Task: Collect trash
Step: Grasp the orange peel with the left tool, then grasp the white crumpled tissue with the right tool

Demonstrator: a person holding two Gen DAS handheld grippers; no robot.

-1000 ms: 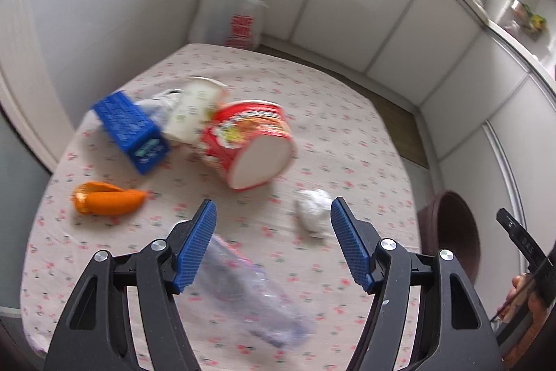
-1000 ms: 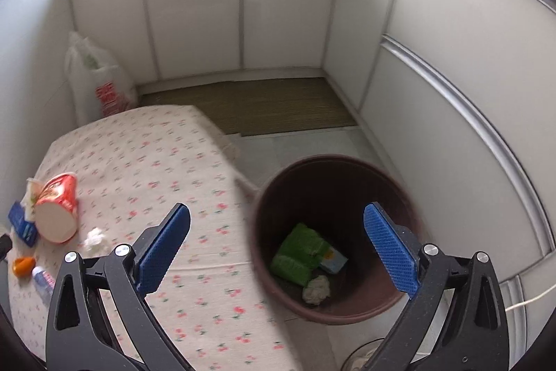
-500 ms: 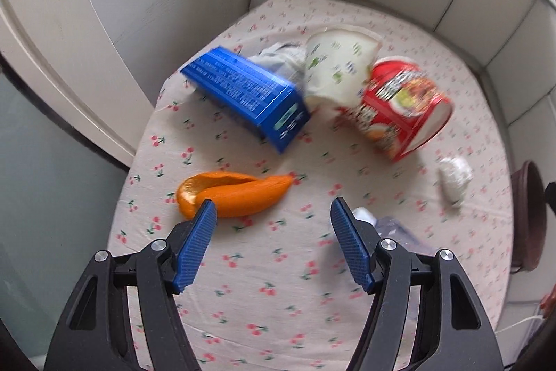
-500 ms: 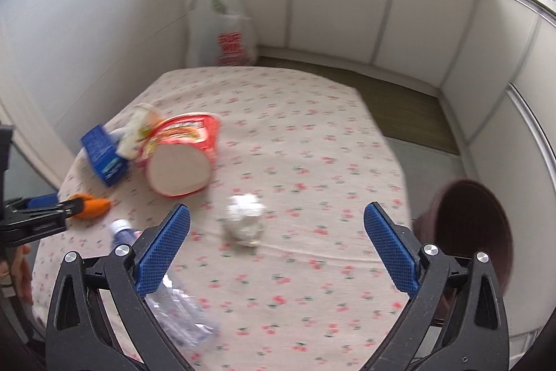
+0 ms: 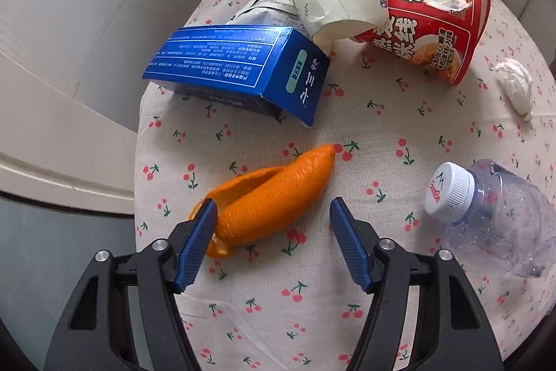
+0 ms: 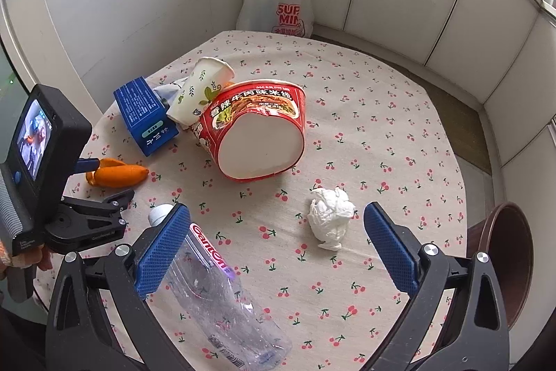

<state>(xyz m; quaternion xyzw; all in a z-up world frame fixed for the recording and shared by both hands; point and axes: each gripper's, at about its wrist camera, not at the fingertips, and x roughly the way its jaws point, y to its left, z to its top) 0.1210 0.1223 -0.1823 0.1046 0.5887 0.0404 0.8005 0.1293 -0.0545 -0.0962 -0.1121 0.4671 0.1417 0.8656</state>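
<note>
Six pieces of trash left on the surface [image 6: 399, 99], bin [image 6: 500, 263] off its right edge. Our left gripper [image 5: 272, 214], fingers closing but not gripping, straddles the orange peel [image 5: 274, 197]; right gripper [image 6: 278, 228] open above the tissue wad [image 6: 330, 218].

The table [image 6: 382, 113] is wearing a cream cloth with red cherry print, carrying an orange peel [image 5: 274, 197], a blue box [image 5: 236, 68], a red noodle cup [image 6: 257, 124] and white crumpled tissue [image 6: 330, 214].

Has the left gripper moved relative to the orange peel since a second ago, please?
Yes: the left gripper has come down over the orange peel, jaws closing, not yet gripping.
</note>
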